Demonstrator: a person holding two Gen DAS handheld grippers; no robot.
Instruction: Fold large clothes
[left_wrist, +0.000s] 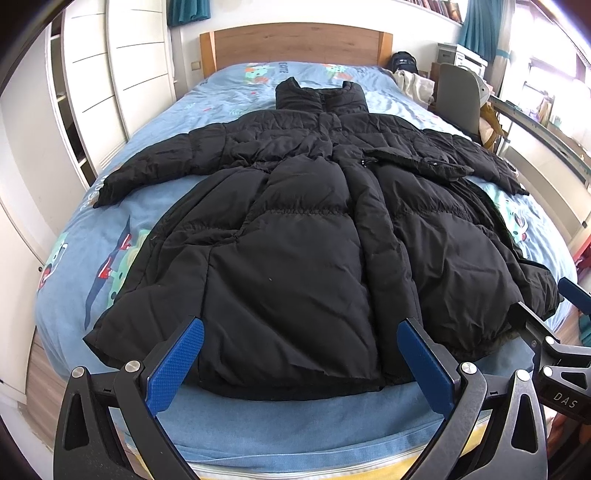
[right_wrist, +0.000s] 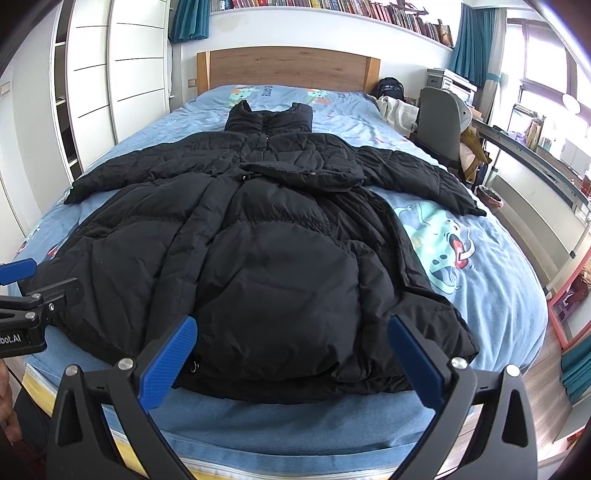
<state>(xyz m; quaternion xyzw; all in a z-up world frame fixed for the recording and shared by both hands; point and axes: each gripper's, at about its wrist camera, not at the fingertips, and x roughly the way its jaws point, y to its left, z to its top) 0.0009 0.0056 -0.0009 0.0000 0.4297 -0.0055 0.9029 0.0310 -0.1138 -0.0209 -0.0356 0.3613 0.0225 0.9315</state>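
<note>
A long black puffer coat (left_wrist: 306, 236) lies flat on the bed, front up, collar toward the headboard, both sleeves spread out to the sides. It also shows in the right wrist view (right_wrist: 266, 251). My left gripper (left_wrist: 301, 362) is open and empty, hovering above the coat's hem at the foot of the bed. My right gripper (right_wrist: 291, 358) is open and empty above the hem's right part. Each gripper shows at the edge of the other's view.
The bed (left_wrist: 74, 266) has a blue cartoon-print cover and a wooden headboard (left_wrist: 295, 44). White wardrobes (left_wrist: 92, 85) stand on the left. A grey chair (right_wrist: 439, 125) with clothes, a desk and windows are on the right.
</note>
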